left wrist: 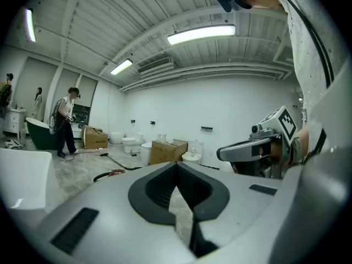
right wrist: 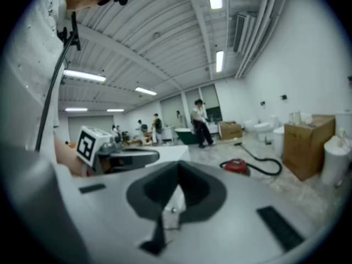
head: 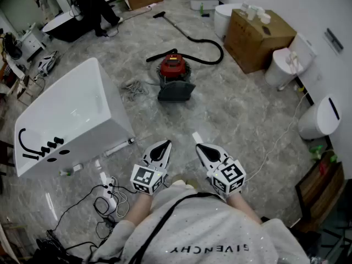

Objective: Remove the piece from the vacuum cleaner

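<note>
The red vacuum cleaner (head: 175,66) stands on the marble floor, well ahead of both grippers. A dark grey piece (head: 176,91) sits at its front, and its black hose (head: 204,45) curls off behind it. My left gripper (head: 163,145) and right gripper (head: 201,147) hover side by side close to my body. Both are shut and hold nothing. In the right gripper view the vacuum cleaner (right wrist: 236,166) lies far beyond the shut right gripper (right wrist: 177,181). The left gripper view shows the shut left gripper (left wrist: 177,165) and only a red sliver of the vacuum cleaner (left wrist: 116,172).
A white bathtub (head: 71,114) stands at the left, with cables (head: 107,199) on the floor near it. A cardboard box (head: 257,34) and toilets (head: 286,65) line the right wall. A tangle of wire (head: 132,88) lies left of the vacuum. A person (head: 98,4) stands far back.
</note>
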Motion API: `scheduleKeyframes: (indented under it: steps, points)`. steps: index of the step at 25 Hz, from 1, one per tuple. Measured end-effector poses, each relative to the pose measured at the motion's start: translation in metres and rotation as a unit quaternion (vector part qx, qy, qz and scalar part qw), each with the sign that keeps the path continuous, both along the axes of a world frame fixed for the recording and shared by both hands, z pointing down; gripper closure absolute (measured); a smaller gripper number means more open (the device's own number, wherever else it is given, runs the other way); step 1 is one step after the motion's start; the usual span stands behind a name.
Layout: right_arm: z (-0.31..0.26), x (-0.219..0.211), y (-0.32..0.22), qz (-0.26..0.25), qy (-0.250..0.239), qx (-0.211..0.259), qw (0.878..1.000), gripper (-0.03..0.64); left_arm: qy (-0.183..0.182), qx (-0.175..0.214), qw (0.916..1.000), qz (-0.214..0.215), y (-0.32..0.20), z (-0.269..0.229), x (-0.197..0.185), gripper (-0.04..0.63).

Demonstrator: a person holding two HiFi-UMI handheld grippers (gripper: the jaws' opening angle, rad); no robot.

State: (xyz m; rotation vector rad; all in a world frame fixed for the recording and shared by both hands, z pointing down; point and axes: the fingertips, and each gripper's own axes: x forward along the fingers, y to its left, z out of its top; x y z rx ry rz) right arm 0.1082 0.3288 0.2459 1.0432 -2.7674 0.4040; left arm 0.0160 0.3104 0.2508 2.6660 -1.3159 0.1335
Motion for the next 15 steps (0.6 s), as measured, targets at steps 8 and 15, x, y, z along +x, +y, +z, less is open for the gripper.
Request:
scheduleKeyframes:
  steps: [8, 15]
  points:
    - [-0.005, 0.012, 0.009, -0.001, 0.008, 0.016, 1.0, 0.601, -0.019, 0.01, 0.9997, 0.01, 0.01, -0.007, 0.021, 0.578]
    - [0.003, 0.022, 0.029, 0.003, -0.005, 0.012, 1.0, 0.601, -0.035, 0.019, 0.9992, 0.002, 0.027, -0.006, 0.026, 0.578]
